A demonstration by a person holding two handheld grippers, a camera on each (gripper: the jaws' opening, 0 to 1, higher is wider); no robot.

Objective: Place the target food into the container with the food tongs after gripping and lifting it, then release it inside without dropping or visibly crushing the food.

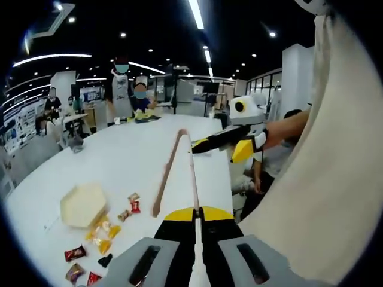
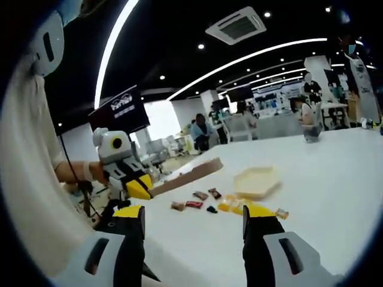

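My left gripper (image 1: 195, 215) is shut on one arm of the brown food tongs (image 1: 169, 173), which reach away over the white table (image 1: 119, 161). The tongs' other arm hangs free above the table. My right gripper (image 1: 218, 149) comes in from the right, open, close to the tongs' far end. In the right gripper view its jaws (image 2: 192, 221) stand wide apart with nothing between them, and the left gripper (image 2: 136, 185) holds the tongs (image 2: 191, 172) at the left. A pale hexagonal container (image 1: 82, 204) (image 2: 257, 181) lies on the table, with wrapped snacks (image 1: 103, 230) (image 2: 230, 206) beside it.
Several red, yellow and dark snack packets (image 1: 76, 253) are scattered near the table's near edge. People (image 1: 121, 89) stand and sit at the far side of the table. A person's pale clothing (image 1: 323, 179) takes up the right of the left gripper view.
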